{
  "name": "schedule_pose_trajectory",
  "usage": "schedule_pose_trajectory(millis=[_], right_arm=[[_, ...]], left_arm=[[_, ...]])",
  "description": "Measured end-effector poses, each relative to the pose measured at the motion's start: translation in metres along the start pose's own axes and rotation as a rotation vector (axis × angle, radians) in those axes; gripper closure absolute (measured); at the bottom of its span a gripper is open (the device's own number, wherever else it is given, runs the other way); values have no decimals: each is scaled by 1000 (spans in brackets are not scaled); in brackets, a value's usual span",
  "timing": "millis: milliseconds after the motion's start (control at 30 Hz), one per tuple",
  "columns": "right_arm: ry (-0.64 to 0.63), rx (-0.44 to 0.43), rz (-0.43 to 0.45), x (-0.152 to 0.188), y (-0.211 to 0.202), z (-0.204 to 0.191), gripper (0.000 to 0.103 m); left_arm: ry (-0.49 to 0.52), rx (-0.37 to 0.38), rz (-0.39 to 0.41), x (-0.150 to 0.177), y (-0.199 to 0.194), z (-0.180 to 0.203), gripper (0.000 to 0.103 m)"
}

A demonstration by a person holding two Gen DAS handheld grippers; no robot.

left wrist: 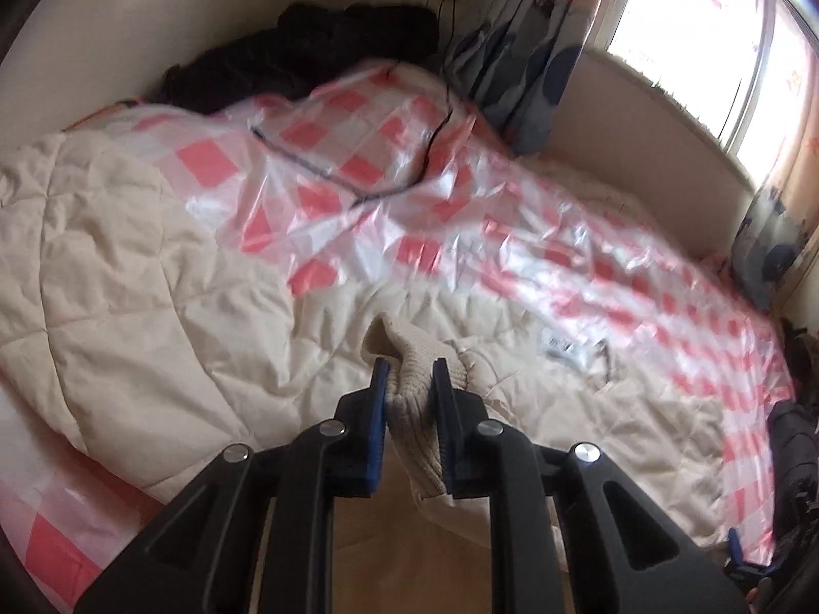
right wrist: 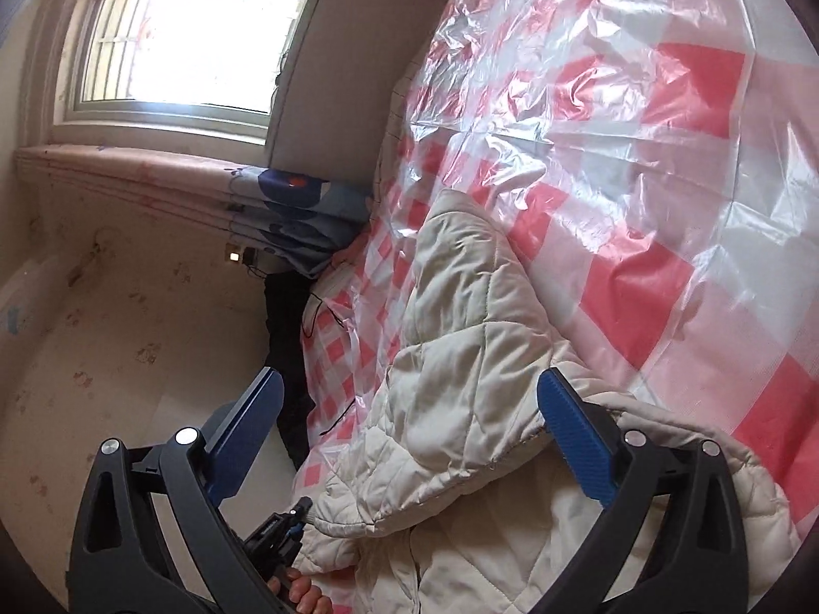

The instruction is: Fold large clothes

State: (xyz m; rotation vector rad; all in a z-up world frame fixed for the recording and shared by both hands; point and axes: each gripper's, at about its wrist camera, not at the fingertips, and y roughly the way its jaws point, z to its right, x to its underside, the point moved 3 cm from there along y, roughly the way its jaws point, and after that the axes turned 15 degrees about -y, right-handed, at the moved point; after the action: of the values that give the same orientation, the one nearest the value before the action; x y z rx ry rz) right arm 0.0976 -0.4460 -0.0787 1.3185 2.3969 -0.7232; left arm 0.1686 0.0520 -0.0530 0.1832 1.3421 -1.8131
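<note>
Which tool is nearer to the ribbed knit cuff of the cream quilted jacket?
Left. The left tool is shut on the ribbed knit cuff of the cream quilted jacket. The right tool is open over the jacket's quilted body, holding nothing; no cuff shows there.

Left wrist view: close above the cream quilted jacket [left wrist: 153,276], facing the window [left wrist: 706,41]. Right wrist view: rolled sideways, same jacket [right wrist: 460,384] lower centre, window [right wrist: 189,36] upper left.

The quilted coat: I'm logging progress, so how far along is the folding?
Early stage. The cream quilted coat lies spread and rumpled on the checked plastic sheet, no neat fold visible. In hand: left gripper clamps its ribbed cuff; right gripper hangs open. All folds remain.
</note>
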Motion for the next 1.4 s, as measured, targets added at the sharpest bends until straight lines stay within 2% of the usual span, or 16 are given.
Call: schedule_pose_trajectory(millis=[67,167,200,233,333,433,500,567,633,700,800,900,1033,1100,1267,1400], right_arm=[[-58,-1,12,1,4,-11,7],[-173,50,-84,8,25,-25,7],[-172,88,-169,16,39,-20,7],[-155,104,-194,21,44,-15,7],[-185,102,-100,15,33,-27,7],[-331,65,-10,1,30,-59,7],[-339,42,-44,-1,48,-60,7],[-300,91,-122,4,72,-44,7],[-254,155,-248,13,95,-23,7],[-295,175,-251,18,98,-21,7],[-313,165,-222,16,92,-35,7],[-354,98,-158,15,82,-56,7],[-411,194,-318,33,108,-51,7],[-424,208,-310,38,111,-48,7],[-414,206,-304,39,108,-53,7],[-456,236,-314,42,110,-51,7]], left_arm=[[-10,-113,-136,11,36,-21,78],[-83,-93,-153,12,38,-47,72],[-84,-122,-117,9,29,-49,67],[-80,-150,-74,5,18,-51,55],[-127,-184,91,-14,-22,-55,35],[-103,-93,195,-25,-45,-30,22],[21,-15,152,-14,-36,7,21],[142,9,89,1,-11,40,19],[253,-54,-3,21,28,59,19],[282,-138,-149,40,76,58,19],[313,-164,-125,44,84,57,16],[271,-74,-97,29,49,49,16],[204,-7,27,-13,-23,2,16],[107,21,112,-46,-70,-46,12],[-317,45,248,-138,-151,-203,7],[-571,-11,278,-182,-160,-310,7]])
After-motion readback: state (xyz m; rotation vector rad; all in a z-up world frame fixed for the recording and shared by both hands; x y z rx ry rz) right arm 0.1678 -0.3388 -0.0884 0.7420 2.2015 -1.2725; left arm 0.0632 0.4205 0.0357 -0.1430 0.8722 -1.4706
